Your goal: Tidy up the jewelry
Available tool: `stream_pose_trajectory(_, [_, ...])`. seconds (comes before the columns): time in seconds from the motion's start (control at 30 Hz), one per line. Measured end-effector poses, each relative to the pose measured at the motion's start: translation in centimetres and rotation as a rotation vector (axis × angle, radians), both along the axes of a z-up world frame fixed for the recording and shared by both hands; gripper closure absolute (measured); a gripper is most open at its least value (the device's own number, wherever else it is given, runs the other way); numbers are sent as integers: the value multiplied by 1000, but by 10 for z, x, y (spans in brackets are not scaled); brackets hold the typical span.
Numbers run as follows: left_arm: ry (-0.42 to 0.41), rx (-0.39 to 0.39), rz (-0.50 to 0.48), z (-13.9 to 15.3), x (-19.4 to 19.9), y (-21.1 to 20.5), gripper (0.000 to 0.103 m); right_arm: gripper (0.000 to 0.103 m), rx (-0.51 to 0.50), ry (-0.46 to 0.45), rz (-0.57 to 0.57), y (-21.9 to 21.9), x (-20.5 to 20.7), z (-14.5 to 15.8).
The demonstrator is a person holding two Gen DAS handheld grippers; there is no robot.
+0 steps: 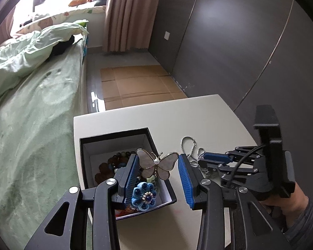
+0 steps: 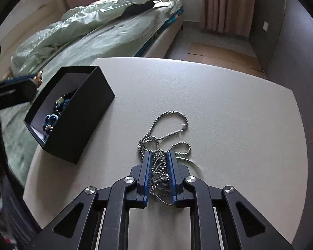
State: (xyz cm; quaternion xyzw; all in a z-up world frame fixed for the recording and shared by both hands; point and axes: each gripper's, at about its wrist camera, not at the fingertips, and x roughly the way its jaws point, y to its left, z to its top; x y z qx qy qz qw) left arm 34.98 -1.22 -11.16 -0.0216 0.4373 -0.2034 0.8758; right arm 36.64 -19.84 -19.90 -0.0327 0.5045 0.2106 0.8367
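My left gripper (image 1: 158, 158) is shut on a gold-rimmed butterfly brooch (image 1: 167, 163) with a pearl at its middle, its wings caught between the blue pads. It hangs over the open black box (image 1: 114, 134), which holds a blue fabric flower (image 1: 144, 195) and dark beads (image 1: 114, 158). To the right a silver chain (image 1: 187, 143) lies bunched on the white table (image 1: 177, 112). In the right wrist view my right gripper (image 2: 159, 153) is shut on that chain (image 2: 169, 116), with its loops spilling out ahead of the pads. The box (image 2: 79, 129) stands to the left there.
A bed with green bedding (image 1: 31, 125) runs along the table's left side. Flattened cardboard (image 1: 139, 83) covers the floor beyond the table, with a dark wall (image 1: 240, 41) to the right. A hand in a grey sleeve (image 1: 292, 204) holds the right gripper.
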Motion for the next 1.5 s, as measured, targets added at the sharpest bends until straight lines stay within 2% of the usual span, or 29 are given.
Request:
stream_pose_trajectory(0.03, [0,-5,1,1,-1,1,62,87,15,-3,-6,-2,-2,2])
stream_pose_trajectory(0.07, [-2,-12,3,3,-1,1,62,101,36,-6,-13,-5,-3,4])
stream_pose_trajectory(0.1, [-6,-18,7,6,-1,3,62,102,68,-5,-24,-10,-4,7])
stream_pose_trajectory(0.17, [-12,-27,12,11,-2,5,62,102,198,26,-57,-23,-7,15])
stream_pose_trajectory(0.33, [-25,-37,23,19,-4,13,62,102,280,-10,-83,-30,-9,42])
stream_pose_trajectory(0.47, [-22,-45,34,20,-5,20,62,102,265,-37,-52,-25,-9,62])
stream_pose_trajectory(0.57, [-20,-51,43,19,-7,26,62,101,158,5,-34,-8,-1,55])
stream_pose_trajectory(0.63, [-20,-51,48,18,-9,30,62,83,93,26,-36,-2,4,44])
stream_pose_trajectory(0.67, [-18,-50,49,18,-9,32,62,58,73,34,-39,-1,7,38])
stream_pose_trajectory(0.7, [-15,-47,53,16,-9,34,62,44,59,32,-42,-1,9,33])
stream_pose_trajectory(0.87, [6,-35,73,6,-7,42,62,42,7,36,-31,5,16,11])
stream_pose_trajectory(0.97, [28,-36,79,-2,-3,43,62,41,-70,59,-3,17,20,-6])
stream_pose_trajectory(1.07, [53,-33,89,-9,3,42,62,39,-130,10,29,27,14,-6])
stream_pose_trajectory(1.13, [72,-42,95,-13,8,42,61,43,-146,-6,40,30,11,-6])
stream_pose_trajectory(1.17, [82,-48,97,-15,9,42,61,53,-142,-9,56,31,10,-5])
stream_pose_trajectory(1.2, [90,-50,99,-16,10,43,60,73,-139,-11,69,32,9,-3])
stream_pose_trajectory(1.23, [94,-53,102,-16,11,43,55,84,-136,-8,76,32,9,-2])
stream_pose_trajectory(1.27, [93,-58,105,-15,11,44,49,92,-132,-1,81,32,10,-2])
stream_pose_trajectory(1.37, [75,-64,115,-10,6,47,46,93,-121,4,84,30,8,-1])
stream_pose_trajectory(1.4, [69,-61,121,-8,4,49,45,98,-110,7,83,29,9,0])
stream_pose_trajectory(1.5, [64,-56,127,-6,1,52,45,99,-50,14,84,26,9,9])
